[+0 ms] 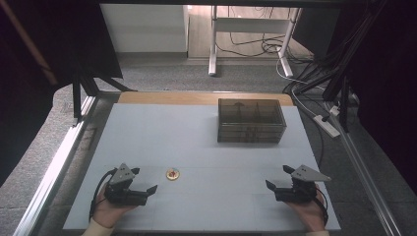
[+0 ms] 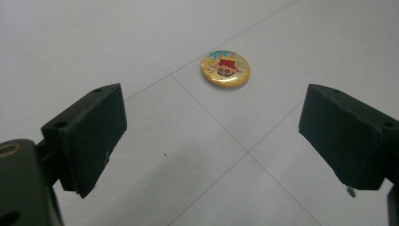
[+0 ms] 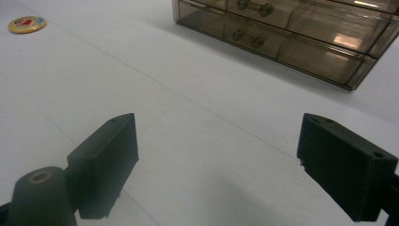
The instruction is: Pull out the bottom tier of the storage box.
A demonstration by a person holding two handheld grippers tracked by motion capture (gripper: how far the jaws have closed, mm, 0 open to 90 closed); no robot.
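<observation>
**Both grippers rest wide open, with the badge ahead of our left one**

From the high view we see our left hand at the near left corner of the table, holding the left gripper low over the surface. Its jaws point to the right and slightly away from us, and they stand wide apart with nothing between them. Our right hand sits at the near right corner, holding the right gripper with its jaws turned to the left and a little forward; these too are spread wide and hold nothing. A grey three-cornered plate rides on top of each gripper, and both wrists lie close to the table's near edge.

The round badge lies flat on the table, just beyond the left gripper's tips and well apart from the right gripper. In the left gripper view the badge sits ahead of the gap between the two black jaws, untouched, showing a gold rim and a red figure on its face. In the right gripper view the badge lies far off at the upper left.

A smoky transparent drawer box stands toward the far right of the table, its drawers shut, with small knobs visible on the fronts in the right gripper view.
</observation>
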